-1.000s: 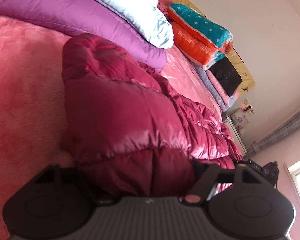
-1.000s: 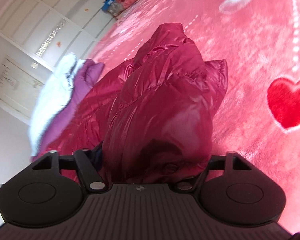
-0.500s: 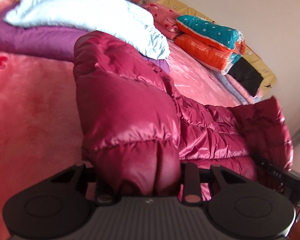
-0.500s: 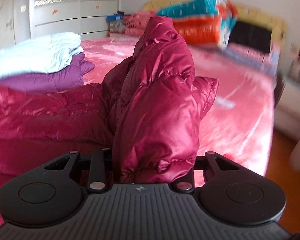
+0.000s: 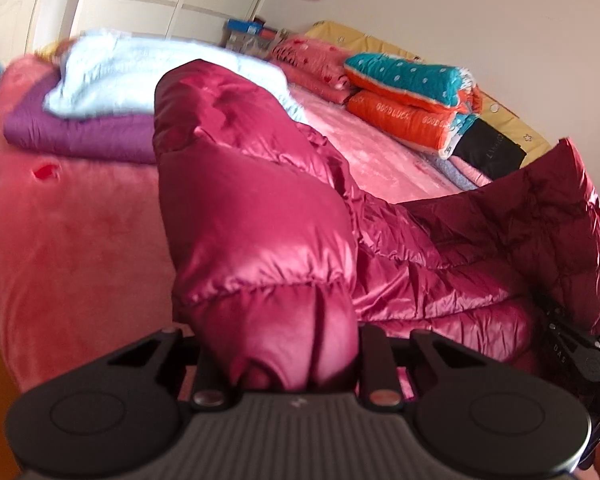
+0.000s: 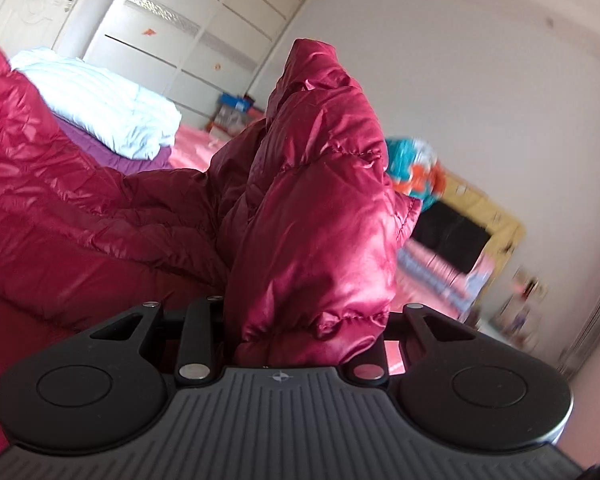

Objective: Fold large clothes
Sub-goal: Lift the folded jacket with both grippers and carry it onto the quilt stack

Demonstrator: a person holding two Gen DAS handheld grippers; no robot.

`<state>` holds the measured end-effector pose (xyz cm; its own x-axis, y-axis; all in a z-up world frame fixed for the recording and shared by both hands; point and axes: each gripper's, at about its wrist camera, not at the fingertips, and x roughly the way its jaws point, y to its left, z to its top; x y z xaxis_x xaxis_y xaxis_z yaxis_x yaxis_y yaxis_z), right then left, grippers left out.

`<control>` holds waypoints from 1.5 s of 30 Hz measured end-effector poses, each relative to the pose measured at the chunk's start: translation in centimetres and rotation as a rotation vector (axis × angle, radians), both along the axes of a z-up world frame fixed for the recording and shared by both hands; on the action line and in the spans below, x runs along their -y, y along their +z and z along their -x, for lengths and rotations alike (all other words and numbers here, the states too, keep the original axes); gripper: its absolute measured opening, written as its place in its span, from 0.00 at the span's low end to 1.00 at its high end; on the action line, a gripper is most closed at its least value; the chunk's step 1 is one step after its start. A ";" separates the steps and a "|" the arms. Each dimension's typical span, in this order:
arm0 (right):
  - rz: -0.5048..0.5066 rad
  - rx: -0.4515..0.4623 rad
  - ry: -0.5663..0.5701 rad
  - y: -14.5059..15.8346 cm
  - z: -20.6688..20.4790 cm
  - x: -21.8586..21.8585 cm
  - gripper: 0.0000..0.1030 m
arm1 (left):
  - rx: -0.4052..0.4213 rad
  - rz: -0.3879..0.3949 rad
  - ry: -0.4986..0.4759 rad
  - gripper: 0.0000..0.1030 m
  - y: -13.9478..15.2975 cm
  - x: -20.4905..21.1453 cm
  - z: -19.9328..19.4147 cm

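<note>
The left claw [image 5: 278, 364] pinches a thick puffed fold of the crimson down jacket [image 5: 260, 216]; its jaws have just been closing, and the padded fabric fills the gap between them. The gripped fold rises from the claw and stands above the pink bed cover [image 5: 72, 248]. The right claw [image 6: 292, 344] likewise pinches a bunched fold of the same jacket [image 6: 320, 200]; its jaws have also just been closing, with the fabric packed between them. This fold stands upright in front of the right wrist camera.

Between the two gripped folds, the rest of the jacket sags in a quilted span down to the bed. In the left wrist view, part of the right claw's body [image 5: 580, 356] shows at the right edge beneath the other raised fold.

Beyond the jacket, a pale blue quilt [image 5: 140, 72] lies on a folded purple quilt [image 5: 80, 136]. Farther back, a teal dotted quilt [image 5: 404, 76] rests on an orange quilt [image 5: 400, 120] near the yellow headboard [image 5: 512, 128]. A white wardrobe [image 6: 204, 32] stands along the far wall.
</note>
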<state>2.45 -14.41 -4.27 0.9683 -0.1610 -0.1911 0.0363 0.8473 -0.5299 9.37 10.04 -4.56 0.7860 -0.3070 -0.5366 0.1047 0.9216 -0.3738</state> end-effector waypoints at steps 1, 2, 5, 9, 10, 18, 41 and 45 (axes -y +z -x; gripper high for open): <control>0.007 0.020 0.002 0.4 0.3 0.0 0.36 | 0.015 -0.006 0.000 0.22 0.7 -0.1 0.5; 0.016 0.041 0.006 0.7 0.8 0.2 0.36 | 0.032 -0.012 0.002 0.22 1.5 -0.1 0.9; 0.048 0.110 0.015 2.0 1.5 0.4 0.35 | 0.089 -0.029 0.011 0.22 4.0 -0.3 2.1; 0.033 0.186 0.028 4.7 1.7 0.7 0.35 | 0.172 -0.053 0.014 0.22 8.3 -0.8 2.8; 0.032 0.206 0.031 5.6 1.2 1.0 0.35 | 0.194 -0.056 0.013 0.22 9.4 -1.0 3.0; -0.105 0.321 0.098 14.1 -7.1 0.9 0.35 | 0.364 -0.117 0.035 0.23 18.3 -3.4 -1.4; -0.411 -0.045 0.247 13.2 -51.0 -11.3 0.37 | 0.236 -0.335 0.271 0.26 15.0 -20.9 -32.4; -0.392 -0.206 0.208 8.3 -55.9 -12.4 0.43 | 0.108 -0.315 0.303 0.31 10.2 -23.1 -35.0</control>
<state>58.39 -1.99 4.02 0.9080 0.1543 -0.3895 -0.2270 0.9626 -0.1477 44.33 33.16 5.61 0.8719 0.1106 -0.4771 -0.1642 0.9838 -0.0722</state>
